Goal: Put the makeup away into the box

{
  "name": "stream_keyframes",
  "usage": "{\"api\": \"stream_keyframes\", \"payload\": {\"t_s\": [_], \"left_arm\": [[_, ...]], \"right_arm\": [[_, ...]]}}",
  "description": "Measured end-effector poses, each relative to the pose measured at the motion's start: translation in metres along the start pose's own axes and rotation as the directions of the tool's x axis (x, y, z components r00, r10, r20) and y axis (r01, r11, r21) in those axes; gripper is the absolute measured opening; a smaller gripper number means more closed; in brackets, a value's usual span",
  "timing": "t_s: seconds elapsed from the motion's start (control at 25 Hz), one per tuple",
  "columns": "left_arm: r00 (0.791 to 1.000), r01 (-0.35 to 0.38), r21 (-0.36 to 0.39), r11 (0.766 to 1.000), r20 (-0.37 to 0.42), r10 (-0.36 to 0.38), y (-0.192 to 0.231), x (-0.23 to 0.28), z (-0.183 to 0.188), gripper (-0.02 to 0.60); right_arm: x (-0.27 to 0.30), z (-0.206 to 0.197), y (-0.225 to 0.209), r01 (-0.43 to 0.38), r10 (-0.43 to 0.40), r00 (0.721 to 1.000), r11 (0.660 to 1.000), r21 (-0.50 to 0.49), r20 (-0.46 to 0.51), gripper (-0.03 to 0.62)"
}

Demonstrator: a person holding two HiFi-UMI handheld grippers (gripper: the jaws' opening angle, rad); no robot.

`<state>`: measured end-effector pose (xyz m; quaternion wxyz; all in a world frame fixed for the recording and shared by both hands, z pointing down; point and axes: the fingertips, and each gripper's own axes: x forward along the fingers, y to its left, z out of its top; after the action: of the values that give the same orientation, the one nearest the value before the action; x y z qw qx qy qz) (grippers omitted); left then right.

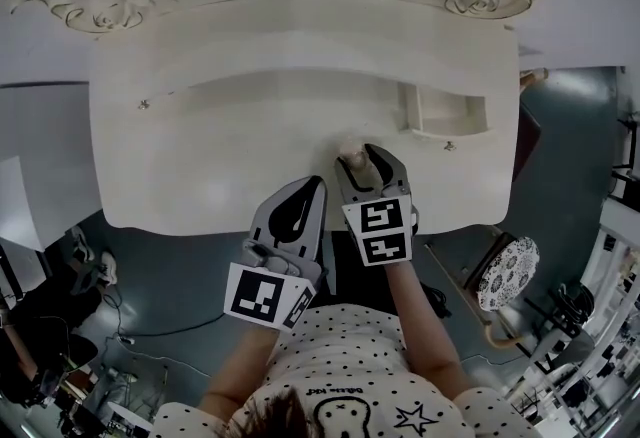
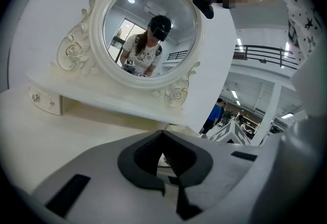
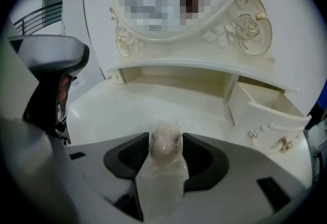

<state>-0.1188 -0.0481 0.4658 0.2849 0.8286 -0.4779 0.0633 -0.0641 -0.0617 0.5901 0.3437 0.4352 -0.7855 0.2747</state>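
A pale makeup sponge in a clear plastic wrap (image 3: 164,146) lies on the white vanity table (image 1: 200,151), near its front edge (image 1: 349,148). My right gripper (image 3: 164,137) points steeply down at it with its jaws spread wide. The packet sits between the dark pads, and I see no squeeze on it. In the head view the right gripper (image 1: 364,162) is right behind the sponge. My left gripper (image 1: 317,185) hovers just left of it over the table edge, shut with nothing in it (image 2: 162,133). A small drawer (image 1: 446,112) stands pulled open at the right.
An oval mirror (image 2: 148,28) in a carved frame rises at the back of the table, above a raised shelf (image 3: 204,72). The open drawer (image 3: 268,113) juts out to the right of my right gripper. A patterned stool (image 1: 508,272) stands on the floor to the right.
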Motion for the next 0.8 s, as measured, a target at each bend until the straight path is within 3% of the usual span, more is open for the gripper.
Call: {"api": "stream_keyframes", "payload": {"t_s": [0.44,0.8], "left_arm": [[1.000,-0.008,0.003,1.000,0.016,0.008,0.000,-0.006,0.002,-0.005],[0.997,0.030,0.046,0.998,0.073,-0.033,-0.021,-0.002,0.027,-0.005]], "right_arm": [[-0.014,0.013,0.001,0.000,0.001,0.998,1.000,-0.013,0.066,0.158],[-0.068,0.065,-0.018,0.040,-0.039,0.968,0.999,0.002,0.248,0.155]]}}
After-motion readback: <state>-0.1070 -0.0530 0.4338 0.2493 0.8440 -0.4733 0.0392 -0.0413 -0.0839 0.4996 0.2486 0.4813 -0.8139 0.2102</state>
